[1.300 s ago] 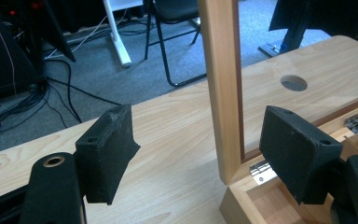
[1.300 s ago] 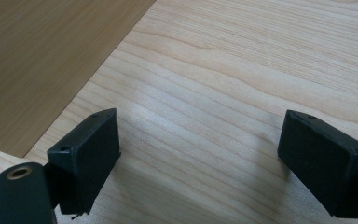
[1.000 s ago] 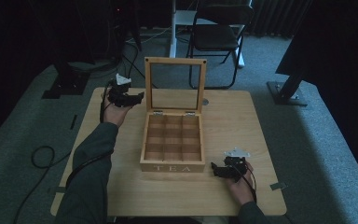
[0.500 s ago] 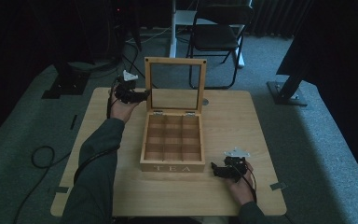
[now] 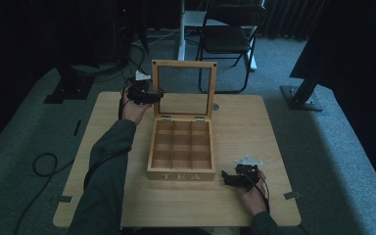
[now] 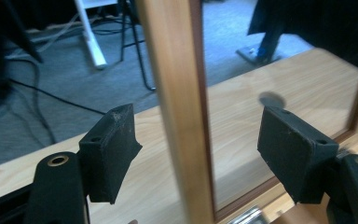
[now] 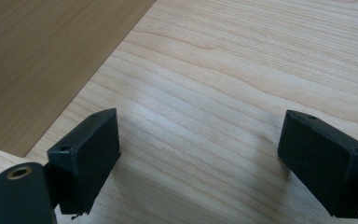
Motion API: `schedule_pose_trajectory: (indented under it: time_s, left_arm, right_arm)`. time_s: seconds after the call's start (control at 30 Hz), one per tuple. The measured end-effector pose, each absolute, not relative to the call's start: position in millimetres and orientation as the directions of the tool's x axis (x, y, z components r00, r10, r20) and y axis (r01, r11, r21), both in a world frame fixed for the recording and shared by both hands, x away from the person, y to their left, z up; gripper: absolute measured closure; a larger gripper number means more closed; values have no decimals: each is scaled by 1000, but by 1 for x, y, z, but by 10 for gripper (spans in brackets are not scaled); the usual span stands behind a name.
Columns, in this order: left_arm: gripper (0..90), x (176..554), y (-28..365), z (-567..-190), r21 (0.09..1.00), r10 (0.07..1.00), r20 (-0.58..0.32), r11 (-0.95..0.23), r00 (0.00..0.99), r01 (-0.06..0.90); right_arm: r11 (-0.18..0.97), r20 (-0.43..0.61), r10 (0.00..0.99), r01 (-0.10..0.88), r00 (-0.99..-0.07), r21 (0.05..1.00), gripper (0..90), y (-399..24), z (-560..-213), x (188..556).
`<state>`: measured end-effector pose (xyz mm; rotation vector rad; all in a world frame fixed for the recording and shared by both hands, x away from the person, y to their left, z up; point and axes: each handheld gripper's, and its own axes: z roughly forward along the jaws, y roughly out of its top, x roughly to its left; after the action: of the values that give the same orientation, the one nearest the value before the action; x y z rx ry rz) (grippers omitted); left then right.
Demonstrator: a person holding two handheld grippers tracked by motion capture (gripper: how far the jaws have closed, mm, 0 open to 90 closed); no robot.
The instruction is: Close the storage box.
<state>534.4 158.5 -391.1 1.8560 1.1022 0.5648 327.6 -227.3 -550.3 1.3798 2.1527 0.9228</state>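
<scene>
Nearest, at the front right of the tabletop, rested the right hand-held gripper, jaws spread wide over bare wood with nothing between them, just beside the front right corner of the tea box. Sat mid-tabletop, that box, lettered TEA on its front wall, its nine compartments looking empty, glass-paned lid stood upright at the hinged rear. Farther back, at the lid's left edge, hovered the left hand-held gripper, jaws spread to either side of the wooden lid frame, neither pad visibly touching it. Beyond the tabletop stood a folding chair on grey carpet.
</scene>
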Motion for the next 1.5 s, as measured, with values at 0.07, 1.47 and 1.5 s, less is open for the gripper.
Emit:
schedule_pose_trajectory:
  time_s: [0.07,1.47,1.5]
  left_arm:
    - [283,536,155,-392,861,860,-63,-209,506,463]
    - [427,510,158,-380,879,848,-157,-114,506,464]
    - [439,509,159,-380,879,847,-161,-110,506,464]
  right_arm:
    - [288,5,906,628,-422,723,123,-227,-550,327]
    - [296,5,902,626,-432,722,122,-226,-550,327]
    - [296,5,902,626,-432,722,123,-226,-550,327]
